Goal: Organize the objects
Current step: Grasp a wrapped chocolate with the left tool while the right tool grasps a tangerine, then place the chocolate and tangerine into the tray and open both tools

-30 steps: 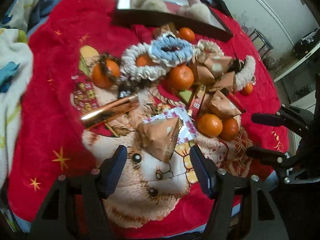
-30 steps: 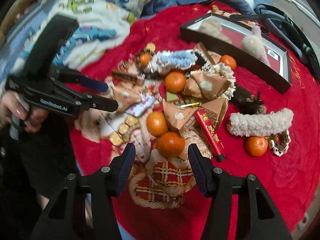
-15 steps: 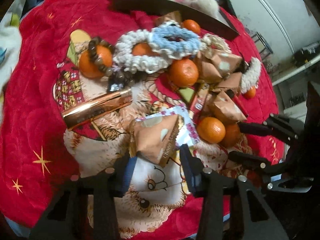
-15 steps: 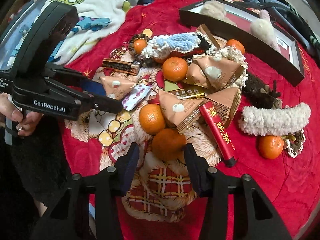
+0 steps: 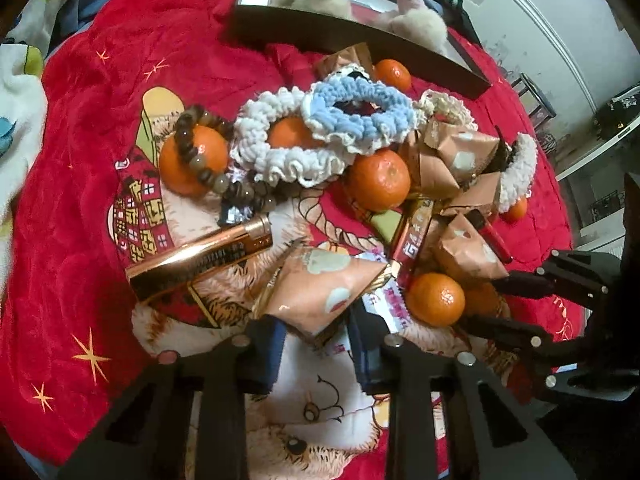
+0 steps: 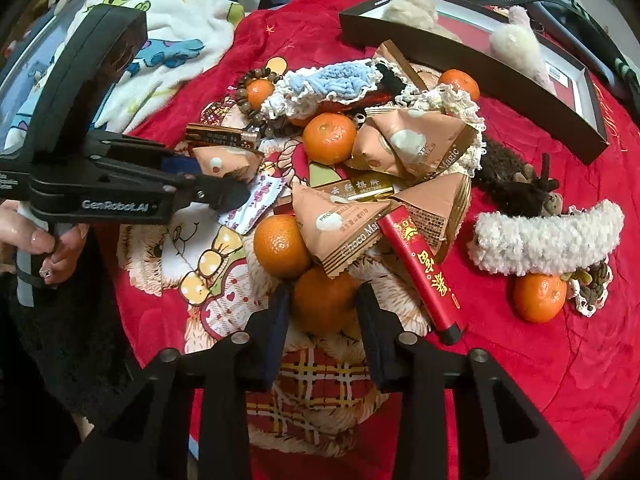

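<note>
The left gripper [image 5: 316, 354] has just been closing, and its two pads now press the near corner of a tan pyramid snack packet [image 5: 320, 292], so it grasps the packet. The grip sits on a soft, air-filled corner; I judge it may slide out or crush as the packet lifts. A white-and-pink sachet [image 5: 394, 300] lies partly under the packet, touching it on the right, and could be dragged along. Just left of the packet lies a copper tube [image 5: 200, 264], clear of the pads.

The right gripper [image 6: 322, 326] has likewise just been closing, and its pads flank the nearest mandarin [image 6: 324, 304] and appear to touch its sides, so it seems to hold the fruit. This mandarin props up the heap: a second mandarin [image 6: 280, 246] rests against it from behind, and another snack packet [image 6: 340, 228] overhangs it. Lifting it could let both roll or slump forward. A red tube [image 6: 420, 268] lies just right of the held mandarin and might get nudged.

Beyond the heap, well apart from that mandarin, stands a dark box [image 6: 472, 64], probably the destination.
</note>
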